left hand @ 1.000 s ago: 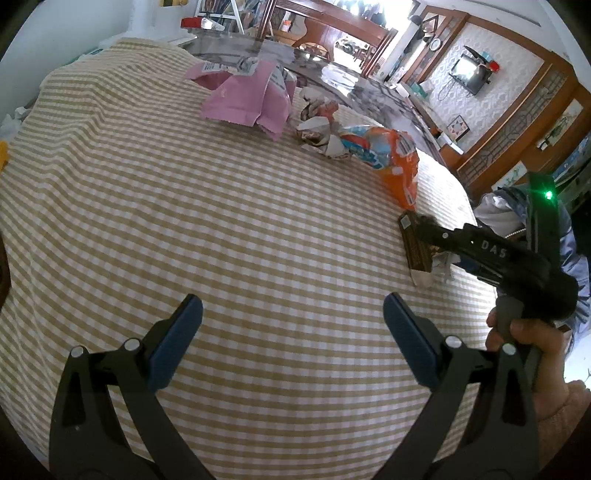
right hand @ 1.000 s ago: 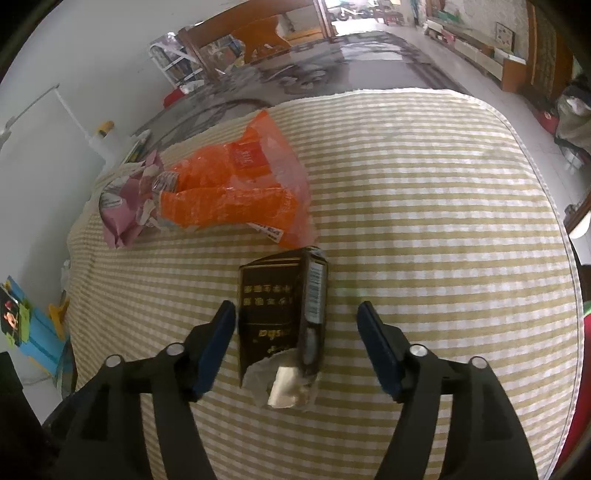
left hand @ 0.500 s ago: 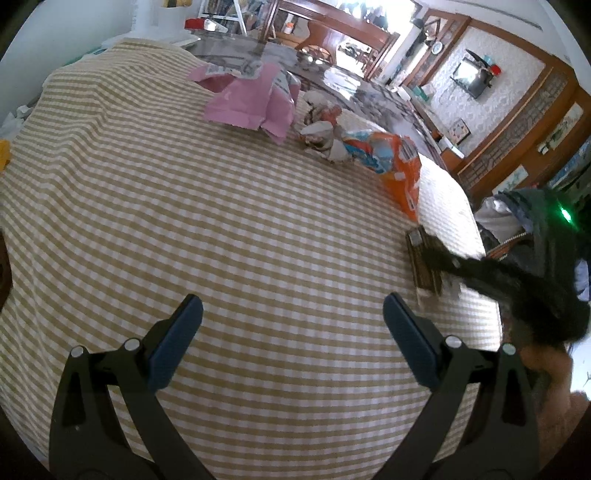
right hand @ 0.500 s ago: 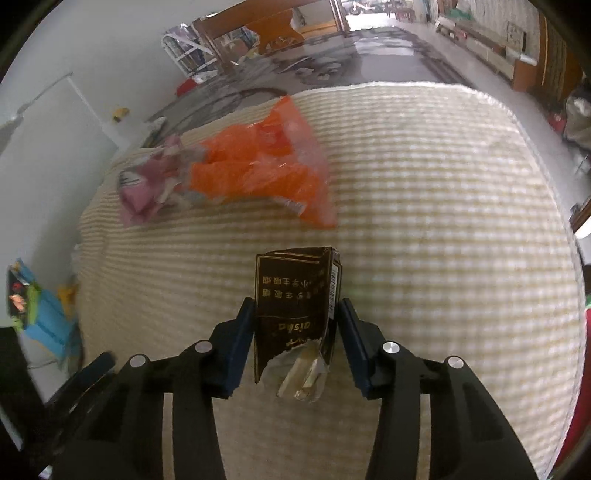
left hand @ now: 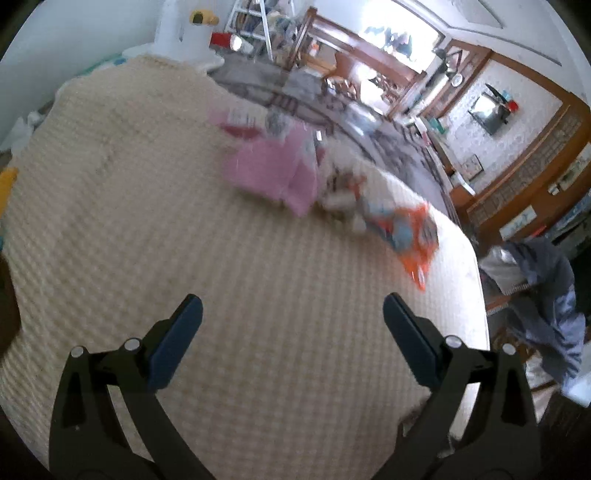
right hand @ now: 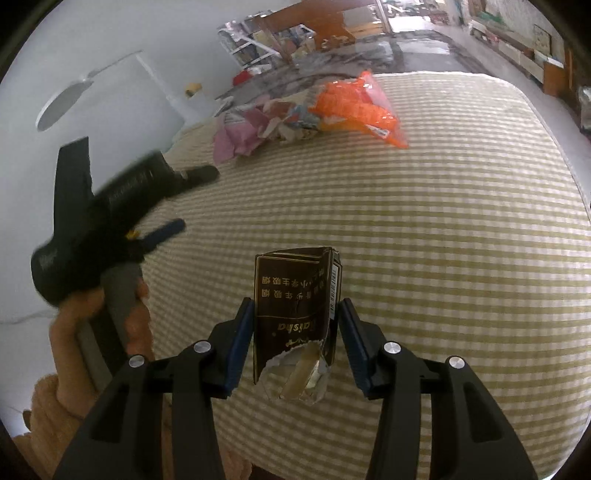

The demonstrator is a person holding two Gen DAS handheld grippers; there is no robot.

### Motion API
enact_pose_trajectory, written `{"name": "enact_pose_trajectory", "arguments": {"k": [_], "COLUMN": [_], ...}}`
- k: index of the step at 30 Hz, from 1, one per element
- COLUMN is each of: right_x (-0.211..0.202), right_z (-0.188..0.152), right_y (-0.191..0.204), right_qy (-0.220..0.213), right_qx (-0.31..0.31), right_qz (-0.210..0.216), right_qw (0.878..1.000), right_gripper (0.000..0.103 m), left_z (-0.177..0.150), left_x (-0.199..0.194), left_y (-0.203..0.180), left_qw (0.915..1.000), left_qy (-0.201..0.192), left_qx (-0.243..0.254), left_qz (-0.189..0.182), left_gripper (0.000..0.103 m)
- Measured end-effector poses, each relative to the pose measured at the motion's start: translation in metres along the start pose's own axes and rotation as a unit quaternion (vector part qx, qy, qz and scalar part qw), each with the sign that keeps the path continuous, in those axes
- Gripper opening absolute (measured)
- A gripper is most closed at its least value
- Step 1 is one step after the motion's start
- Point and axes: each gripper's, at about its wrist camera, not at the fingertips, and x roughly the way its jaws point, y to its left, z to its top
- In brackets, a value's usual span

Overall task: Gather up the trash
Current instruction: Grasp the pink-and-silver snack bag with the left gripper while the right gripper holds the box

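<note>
My right gripper is shut on a dark brown cigarette pack with a torn foil end, held above the checked tablecloth. My left gripper is open and empty above the cloth; it also shows at the left of the right wrist view. An orange snack bag, a pink wrapper and crumpled paper lie together at the table's far side. The left wrist view is blurred.
The table edge drops off at the right. A blue-grey garment hangs beyond that edge. A white wall and a shelf stand behind the table.
My right gripper closed on the cigarette pack and lifted it off the cloth. It left the left wrist view. The left gripper moved, blurring its view.
</note>
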Motion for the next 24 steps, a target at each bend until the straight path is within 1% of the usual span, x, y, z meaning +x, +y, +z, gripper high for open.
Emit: {"name": "enact_pose_trajectory", "arguments": {"k": [2, 5, 8, 11, 13, 14, 15, 17, 19, 22, 23, 24], "right_x": [0.000, 0.000, 0.007, 0.015, 0.017, 0.019, 0.021, 0.022, 0.024, 0.028, 0.028, 0.030], "right_z": [0.000, 0.002, 0.003, 0.003, 0.003, 0.003, 0.004, 0.005, 0.006, 0.008, 0.009, 0.009], "right_y": [-0.007, -0.012, -0.010, -0.009, -0.009, -0.009, -0.007, -0.007, -0.007, -0.008, -0.009, -0.009], "right_qy": [0.000, 0.002, 0.010, 0.023, 0.028, 0.030, 0.031, 0.032, 0.033, 0.034, 0.033, 0.032], "right_qx": [0.016, 0.028, 0.025, 0.024, 0.025, 0.025, 0.025, 0.026, 0.029, 0.028, 0.028, 0.029], "right_qz": [0.003, 0.008, 0.006, 0.006, 0.006, 0.006, 0.005, 0.004, 0.004, 0.002, 0.001, 0.000], "right_qw": [1.000, 1.000, 1.000, 0.999, 0.999, 0.999, 0.999, 0.999, 0.999, 0.999, 0.999, 0.999], "right_gripper": [0.046, 0.046, 0.046, 0.046, 0.046, 0.046, 0.046, 0.046, 0.046, 0.046, 0.046, 0.046], "left_z": [0.018, 0.047, 0.063, 0.076, 0.085, 0.087, 0.089, 0.088, 0.085, 0.083, 0.081, 0.080], "left_x": [0.008, 0.027, 0.044, 0.055, 0.062, 0.065, 0.069, 0.075, 0.077, 0.073, 0.068, 0.064], "left_y": [-0.002, -0.007, -0.009, -0.006, -0.006, -0.007, -0.008, -0.009, -0.012, -0.017, -0.019, -0.020], "left_qw": [0.9998, 0.9979, 0.9949, 0.9945, 0.9930, 0.9921, 0.9914, 0.9916, 0.9908, 0.9877, 0.9871, 0.9869], "left_qy": [-0.012, -0.029, -0.039, -0.044, -0.051, -0.052, -0.049, -0.035, -0.028, -0.038, -0.044, -0.048], "left_qx": [0.006, 0.042, 0.075, 0.078, 0.091, 0.099, 0.107, 0.113, 0.123, 0.139, 0.141, 0.141], "left_qz": [0.012, 0.039, 0.055, 0.053, 0.055, 0.057, 0.057, 0.053, 0.051, 0.061, 0.062, 0.062], "left_gripper": [0.096, 0.096, 0.096, 0.096, 0.095, 0.090, 0.077, 0.062, 0.059, 0.054, 0.051, 0.050]}}
